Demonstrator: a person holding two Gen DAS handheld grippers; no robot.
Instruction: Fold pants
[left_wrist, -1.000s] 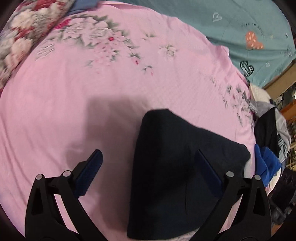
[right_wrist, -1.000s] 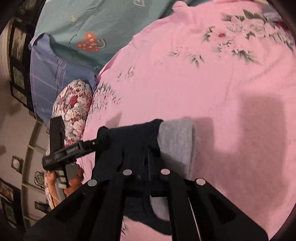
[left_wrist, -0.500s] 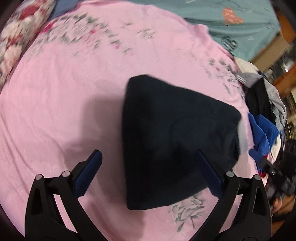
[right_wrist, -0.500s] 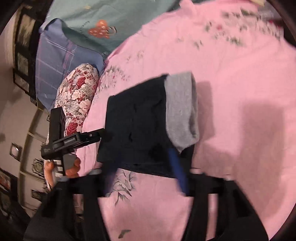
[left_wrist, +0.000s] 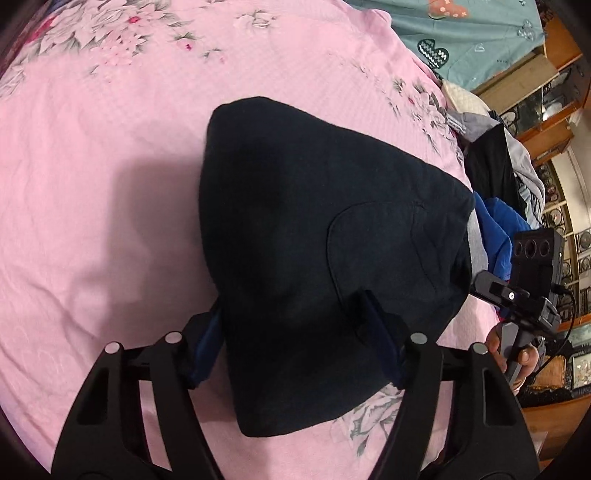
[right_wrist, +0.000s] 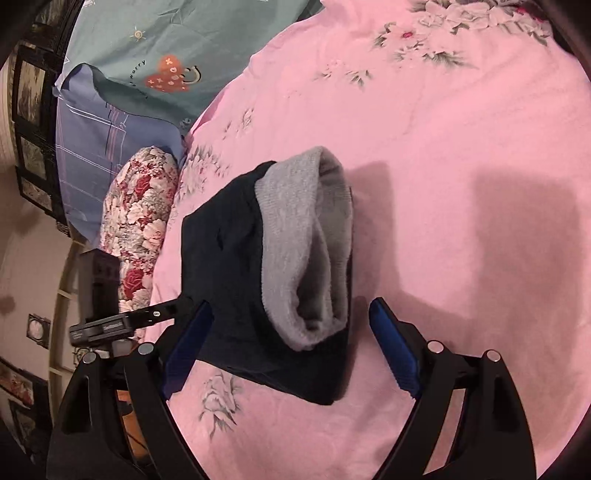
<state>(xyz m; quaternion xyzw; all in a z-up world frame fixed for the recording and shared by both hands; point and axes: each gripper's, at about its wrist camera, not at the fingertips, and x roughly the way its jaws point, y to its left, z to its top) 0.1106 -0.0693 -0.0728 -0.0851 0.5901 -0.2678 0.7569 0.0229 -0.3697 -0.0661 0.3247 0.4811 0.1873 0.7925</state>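
The dark navy pants (left_wrist: 314, 251) lie folded into a compact stack on the pink floral bedsheet (left_wrist: 92, 177). Their grey waistband (right_wrist: 306, 243) shows on top in the right wrist view, over the dark fabric (right_wrist: 225, 258). My left gripper (left_wrist: 295, 347) straddles the near edge of the stack, its blue-padded jaws partly closed around the fold; one pad is under the cloth edge. My right gripper (right_wrist: 291, 343) is open, jaws either side of the stack's near end, not holding it. The right gripper also shows in the left wrist view (left_wrist: 517, 295).
A pile of other clothes (left_wrist: 498, 199), blue, black and grey, lies at the bed's right edge. A teal blanket (right_wrist: 177, 48), a blue pillow (right_wrist: 99, 140) and a floral pillow (right_wrist: 136, 221) lie at the bed's head. Wooden furniture (left_wrist: 546, 85) stands beyond.
My right gripper opened and let go of the pants, then drew back. My left gripper moved in over the stack's edge and its jaws narrowed around the fold.
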